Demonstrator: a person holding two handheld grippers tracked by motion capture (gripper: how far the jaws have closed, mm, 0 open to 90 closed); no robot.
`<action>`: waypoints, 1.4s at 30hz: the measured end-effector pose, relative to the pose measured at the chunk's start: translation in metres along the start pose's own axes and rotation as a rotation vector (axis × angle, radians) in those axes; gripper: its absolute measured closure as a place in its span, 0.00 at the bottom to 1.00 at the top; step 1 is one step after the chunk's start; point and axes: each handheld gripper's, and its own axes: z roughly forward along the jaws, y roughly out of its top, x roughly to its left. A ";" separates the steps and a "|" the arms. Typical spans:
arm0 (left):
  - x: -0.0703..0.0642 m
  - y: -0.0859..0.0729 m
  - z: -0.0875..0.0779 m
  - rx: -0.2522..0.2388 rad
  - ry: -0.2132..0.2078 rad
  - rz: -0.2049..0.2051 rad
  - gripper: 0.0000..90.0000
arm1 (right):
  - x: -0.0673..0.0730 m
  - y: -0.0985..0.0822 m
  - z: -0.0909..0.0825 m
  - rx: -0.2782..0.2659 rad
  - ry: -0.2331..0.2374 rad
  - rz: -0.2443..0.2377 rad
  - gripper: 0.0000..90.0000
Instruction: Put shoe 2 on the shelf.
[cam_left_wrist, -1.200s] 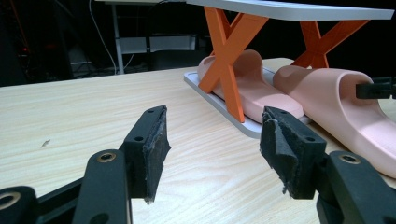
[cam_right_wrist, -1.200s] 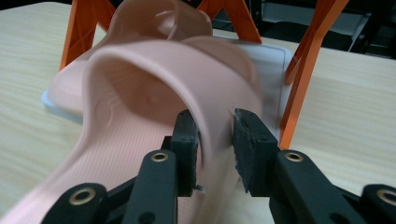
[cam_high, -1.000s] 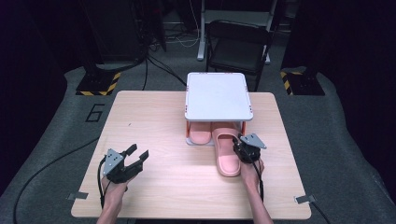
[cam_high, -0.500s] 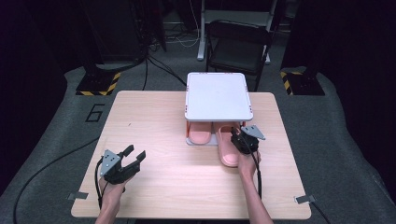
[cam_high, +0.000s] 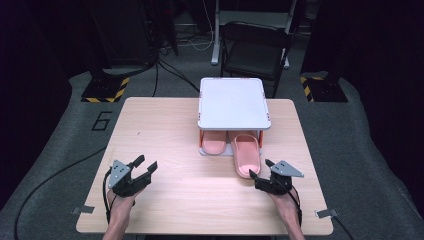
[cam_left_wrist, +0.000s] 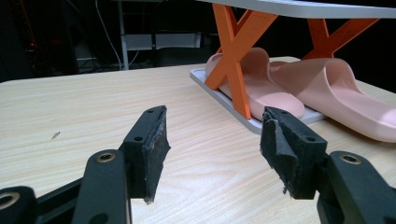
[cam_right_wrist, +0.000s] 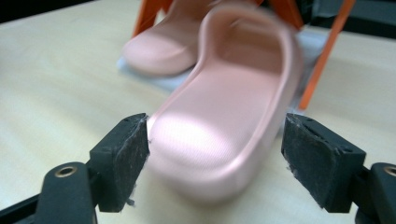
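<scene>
High view | white-topped orange-legged shoe rack (cam_high: 233, 102): one pink foam slipper (cam_high: 215, 145) inside, second pink slipper (cam_high: 247, 156) half under, heel just ahead of right gripper (cam_high: 260, 176) | jaws just opened, slipper unpressed | left gripper (cam_high: 145, 168) apart, empty

The white rack top (cam_high: 233, 102) hides both pink slippers' (cam_high: 246, 154) front ends, and the nearer one looks motion-blurred.
</scene>
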 end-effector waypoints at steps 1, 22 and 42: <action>0.000 0.000 0.000 -0.002 -0.001 0.000 0.46 | 0.001 -0.005 -0.003 0.015 0.022 -0.013 0.25; 0.004 0.001 -0.002 -0.020 0.020 -0.024 0.45 | -0.004 0.012 0.059 0.125 0.010 -0.074 0.39; 0.010 -0.002 -0.003 -0.021 0.037 -0.035 0.44 | -0.013 0.023 0.094 0.098 0.005 -0.010 0.41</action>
